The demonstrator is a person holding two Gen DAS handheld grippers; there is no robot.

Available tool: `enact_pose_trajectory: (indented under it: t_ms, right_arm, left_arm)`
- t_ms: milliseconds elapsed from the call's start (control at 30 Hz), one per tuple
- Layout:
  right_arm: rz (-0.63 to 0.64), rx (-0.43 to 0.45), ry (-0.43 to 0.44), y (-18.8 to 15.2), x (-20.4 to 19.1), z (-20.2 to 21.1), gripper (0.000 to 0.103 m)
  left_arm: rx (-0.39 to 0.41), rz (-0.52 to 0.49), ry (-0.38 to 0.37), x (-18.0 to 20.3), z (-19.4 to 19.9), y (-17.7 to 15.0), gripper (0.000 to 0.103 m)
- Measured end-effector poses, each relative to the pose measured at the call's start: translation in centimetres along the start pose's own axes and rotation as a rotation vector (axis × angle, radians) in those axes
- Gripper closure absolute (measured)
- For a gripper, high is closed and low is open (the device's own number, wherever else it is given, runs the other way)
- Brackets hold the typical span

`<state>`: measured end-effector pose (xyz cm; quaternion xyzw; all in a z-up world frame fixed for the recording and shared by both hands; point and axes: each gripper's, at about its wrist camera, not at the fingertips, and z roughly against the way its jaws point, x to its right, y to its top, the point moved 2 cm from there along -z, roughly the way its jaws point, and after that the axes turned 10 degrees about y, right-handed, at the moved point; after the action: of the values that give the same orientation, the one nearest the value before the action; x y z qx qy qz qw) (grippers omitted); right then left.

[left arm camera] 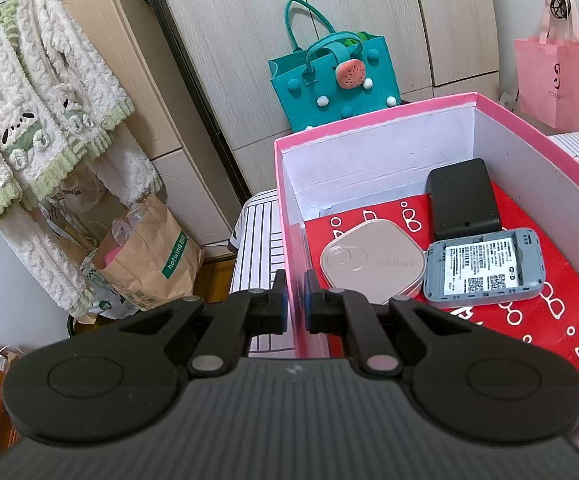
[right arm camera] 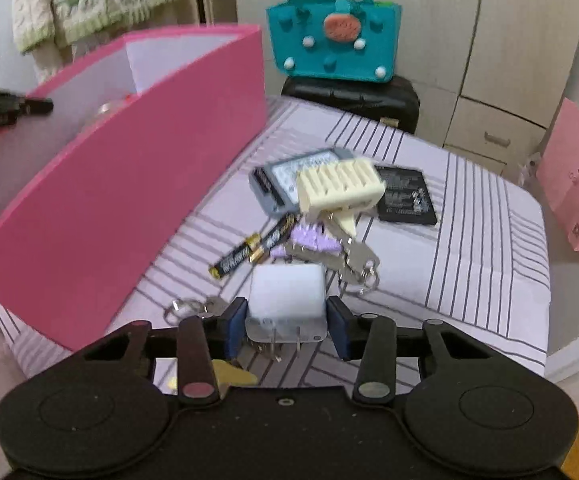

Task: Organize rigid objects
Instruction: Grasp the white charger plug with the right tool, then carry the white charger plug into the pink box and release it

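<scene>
Charger [right arm camera: 286, 300], white, prongs toward the camera: sits between the right gripper [right arm camera: 286, 326] fingers, about half open, pads at its sides, grip unconfirmed. Pink box [right arm camera: 129, 184]: far left. Left gripper [left arm camera: 294, 300]: fingers nearly closed over the box wall; whether they pinch it is unclear.

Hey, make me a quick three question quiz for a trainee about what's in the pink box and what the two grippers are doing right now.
1. True or false: the pink box is empty.
2. What sits between the fingers of the right gripper? A) battery B) white plug adapter C) key
3. Fill in: the left gripper grips the box's ____.

Key
1. False: a beige square case, a grey device and a black block lie inside.
2. B, the white plug adapter.
3. Wall.
</scene>
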<state>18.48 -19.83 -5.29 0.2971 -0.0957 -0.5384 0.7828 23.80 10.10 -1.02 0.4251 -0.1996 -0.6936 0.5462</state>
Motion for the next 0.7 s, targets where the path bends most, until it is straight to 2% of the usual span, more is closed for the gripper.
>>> enact_pose_trajectory:
  t_ms: [167,333,533,700]
  right_arm:
    - [-0.046,0.031,0.014,0.1,0.6,-0.7,0.055]
    - [-0.016,0.051,-0.011,0.3,0.0,-0.6,0.055]
    - [-0.023,0.099,0.001,1.1,-0.7,2.2,0.055]
    - [-0.02,0.124,0.045,3.6,-2.3,5.1,0.055]
  left_arm:
    - [0.002,-0.001,0.001,0.1,0.0,0.1,0.096]
    - [0.001,0.001,0.0,-0.1,0.0,0.1,0.096]
    - [-0.006,0.005,0.001,-0.1,-0.1,0.1,0.096]
    - [-0.009,0.003,-0.001,-0.2,-0.1,0.1,0.096]
